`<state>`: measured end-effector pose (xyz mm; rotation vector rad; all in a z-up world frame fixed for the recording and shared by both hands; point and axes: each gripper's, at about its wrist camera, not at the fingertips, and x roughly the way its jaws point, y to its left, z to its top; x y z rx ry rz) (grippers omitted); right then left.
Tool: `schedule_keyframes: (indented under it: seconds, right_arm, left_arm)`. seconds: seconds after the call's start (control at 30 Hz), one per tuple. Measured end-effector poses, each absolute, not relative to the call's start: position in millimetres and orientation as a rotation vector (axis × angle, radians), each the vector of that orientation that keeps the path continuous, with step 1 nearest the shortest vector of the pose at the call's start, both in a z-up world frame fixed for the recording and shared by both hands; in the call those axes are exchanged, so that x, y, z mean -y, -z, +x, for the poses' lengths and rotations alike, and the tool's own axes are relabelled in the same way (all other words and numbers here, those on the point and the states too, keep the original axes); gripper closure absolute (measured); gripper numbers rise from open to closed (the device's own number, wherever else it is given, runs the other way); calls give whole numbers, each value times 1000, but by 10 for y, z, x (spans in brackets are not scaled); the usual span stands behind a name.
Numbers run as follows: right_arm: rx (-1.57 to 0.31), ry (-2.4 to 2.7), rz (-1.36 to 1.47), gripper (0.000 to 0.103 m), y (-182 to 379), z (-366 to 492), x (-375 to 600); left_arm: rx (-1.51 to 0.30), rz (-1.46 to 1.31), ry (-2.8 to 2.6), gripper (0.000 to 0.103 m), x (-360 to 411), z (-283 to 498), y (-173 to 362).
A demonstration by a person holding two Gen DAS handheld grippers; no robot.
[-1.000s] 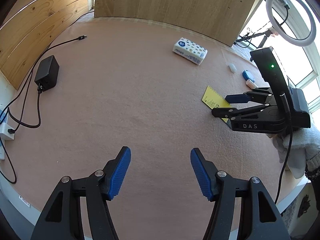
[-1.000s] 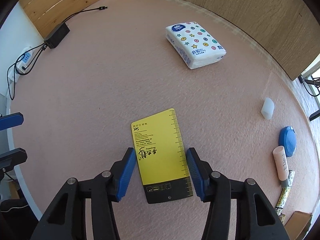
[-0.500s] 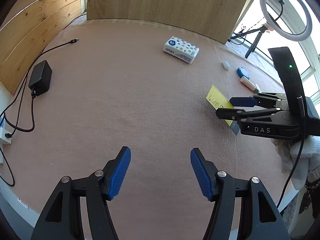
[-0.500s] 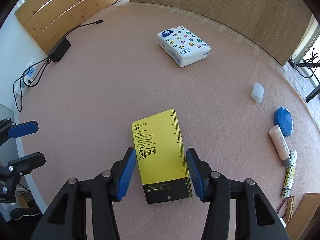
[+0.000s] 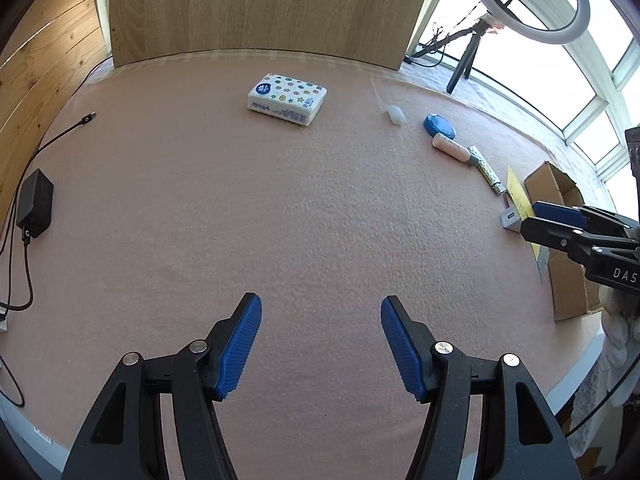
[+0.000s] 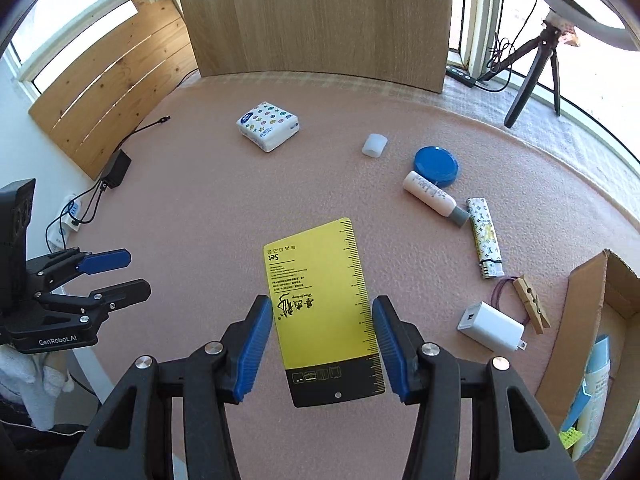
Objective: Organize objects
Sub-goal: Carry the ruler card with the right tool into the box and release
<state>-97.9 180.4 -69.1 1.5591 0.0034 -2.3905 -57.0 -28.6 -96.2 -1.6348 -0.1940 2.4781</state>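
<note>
My right gripper (image 6: 322,354) is shut on a yellow card (image 6: 320,308) with a ruler edge and a black end, held by its two long sides above the pink table cover (image 6: 224,216). In the left wrist view that gripper (image 5: 534,218) hangs at the far right with the card (image 5: 518,196) edge-on beside an open cardboard box (image 5: 560,188). My left gripper (image 5: 320,344) stands open over bare cover with nothing between its blue pads. A starred tissue pack (image 5: 287,98) lies far back.
On the right lie a white cap (image 6: 375,145), a blue lid (image 6: 436,165), a white tube (image 6: 430,198), a patterned lighter (image 6: 485,248), a clothespin (image 6: 531,304) and a white charger (image 6: 490,330). The box (image 6: 588,292) holds a pale packet. A black adapter (image 5: 35,204) with cables sits left.
My right gripper has risen and swung to the right with the yellow card, toward the small items and the box. The left gripper has drifted sideways, still open.
</note>
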Motion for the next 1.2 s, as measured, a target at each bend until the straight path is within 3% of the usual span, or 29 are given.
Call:
schedule_keyframes:
  seconds: [0.63,1.07,1.2]
  right_arm:
    - [257,2743,1698,55,467,-38,-3569]
    - [374,2808,1791,55,656,207,-4122]
    - [388,2829,1760,51,647,234,-4168]
  left_arm:
    - [19,-1549,-2290,37,-926,-759,1009]
    - [-33,-1528,-2232,37,-1229,-758,1022]
    - [-36,-1529,-2233,37,-1231,-754,1019]
